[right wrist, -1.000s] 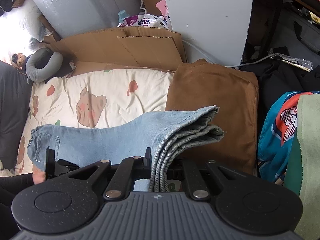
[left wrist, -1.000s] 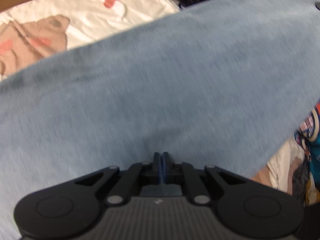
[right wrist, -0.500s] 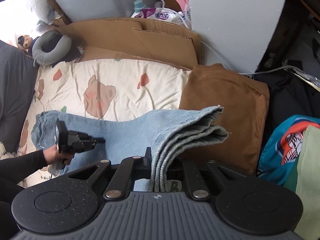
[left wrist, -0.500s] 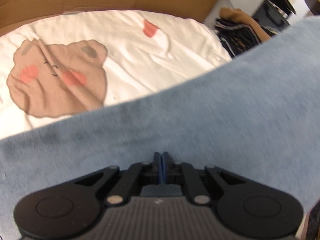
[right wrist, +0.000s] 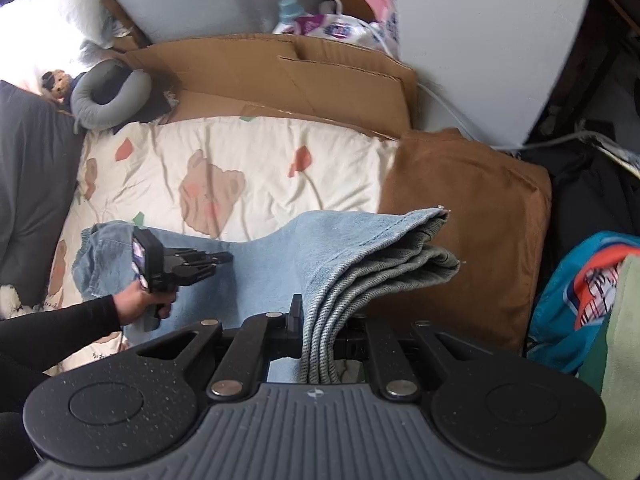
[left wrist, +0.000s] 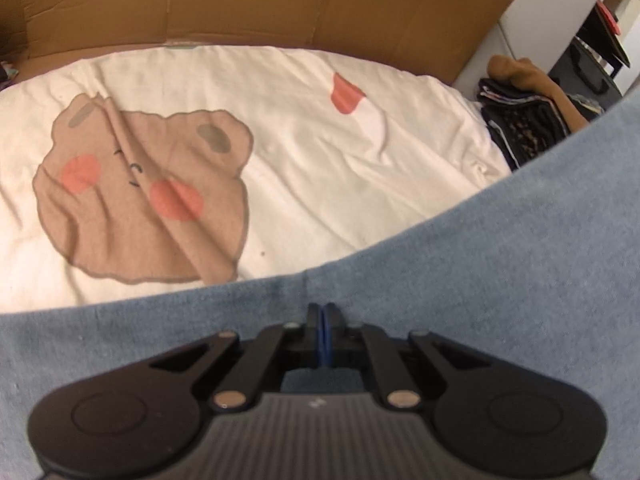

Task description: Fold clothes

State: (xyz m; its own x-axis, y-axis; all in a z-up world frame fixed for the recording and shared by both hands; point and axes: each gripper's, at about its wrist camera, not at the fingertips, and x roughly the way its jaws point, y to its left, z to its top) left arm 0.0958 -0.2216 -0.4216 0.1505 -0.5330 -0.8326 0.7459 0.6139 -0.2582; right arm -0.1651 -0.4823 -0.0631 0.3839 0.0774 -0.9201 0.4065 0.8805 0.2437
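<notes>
— Where are the light blue denim jeans [right wrist: 280, 256]?

— Across the lower middle of the right wrist view, draped over the cream quilt printed with brown bears [right wrist: 224, 160]; their folded hems stick out toward the brown folded cloth [right wrist: 472, 216] at centre right.

— And the right gripper [right wrist: 322, 332]?

— Its jaws are clamped on several stacked denim layers at bottom centre.

— The left gripper [left wrist: 323, 320]?

— Fingers pressed together over the denim; whether cloth sits between them, I cannot tell. A hand [right wrist: 140, 300] in a black sleeve [right wrist: 60, 328] holds it at lower left.

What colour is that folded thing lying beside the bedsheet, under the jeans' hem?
Brown, a plain tan-brown folded garment; the right wrist view shows it best.
</notes>
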